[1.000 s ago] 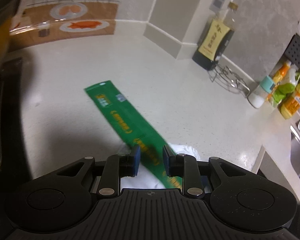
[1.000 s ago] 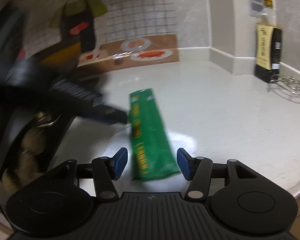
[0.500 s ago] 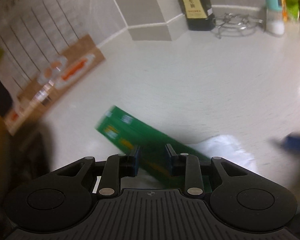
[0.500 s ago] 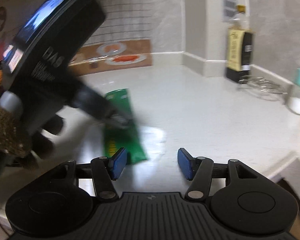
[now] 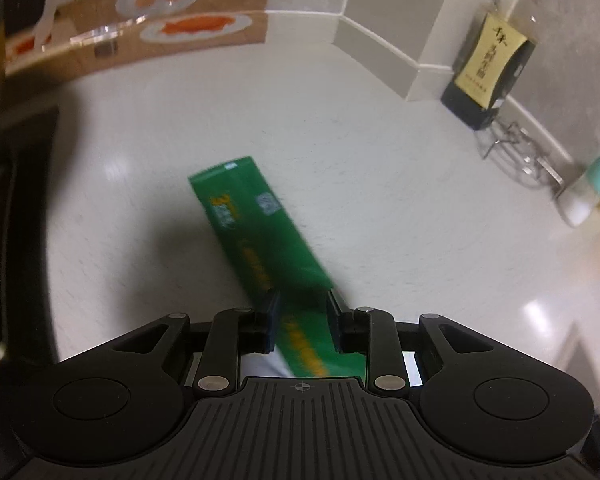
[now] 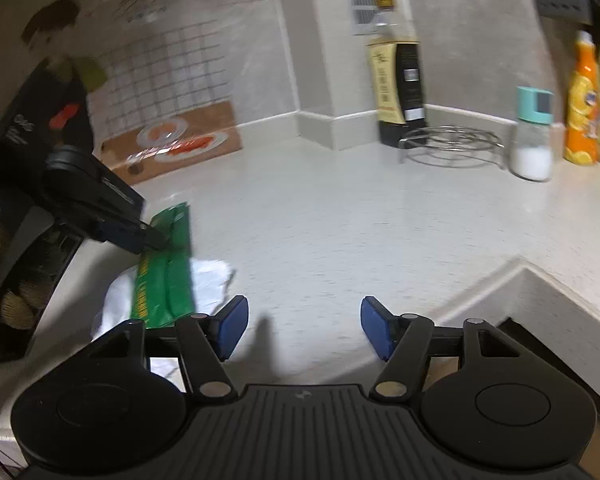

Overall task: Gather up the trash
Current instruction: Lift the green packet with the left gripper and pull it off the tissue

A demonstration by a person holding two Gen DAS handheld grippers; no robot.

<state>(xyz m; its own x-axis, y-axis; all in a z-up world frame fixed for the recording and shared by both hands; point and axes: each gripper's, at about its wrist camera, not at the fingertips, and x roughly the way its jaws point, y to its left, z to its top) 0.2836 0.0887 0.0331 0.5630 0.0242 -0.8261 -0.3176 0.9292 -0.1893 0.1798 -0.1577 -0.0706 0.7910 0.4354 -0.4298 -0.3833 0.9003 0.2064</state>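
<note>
A long green packet [image 5: 260, 232] lies on the white counter [image 5: 380, 160], partly over a crumpled white tissue [image 6: 216, 280]. My left gripper [image 5: 302, 312] points down at it and straddles its near part. Its jaws are closing, and the packet fills the gap with its edges against both pads. In the right wrist view the left gripper [image 6: 156, 240] reaches in from the left onto the green packet [image 6: 168, 272], which shows a lengthwise crease. My right gripper [image 6: 300, 328] hovers to the right of the packet, its jaws opening with nothing between them.
A dark sauce bottle [image 6: 396, 92] stands in the back corner beside a wire trivet [image 6: 452, 146], a salt shaker [image 6: 532, 136] and an orange bottle [image 6: 582, 100]. A black stove [image 5: 16, 200] borders the counter on the left. The counter's front edge steps down at the right [image 6: 540, 280].
The right gripper has swung right, off the green packet it framed before, and its jaws stand wider. The left gripper has stayed over the packet while its view swung about.
</note>
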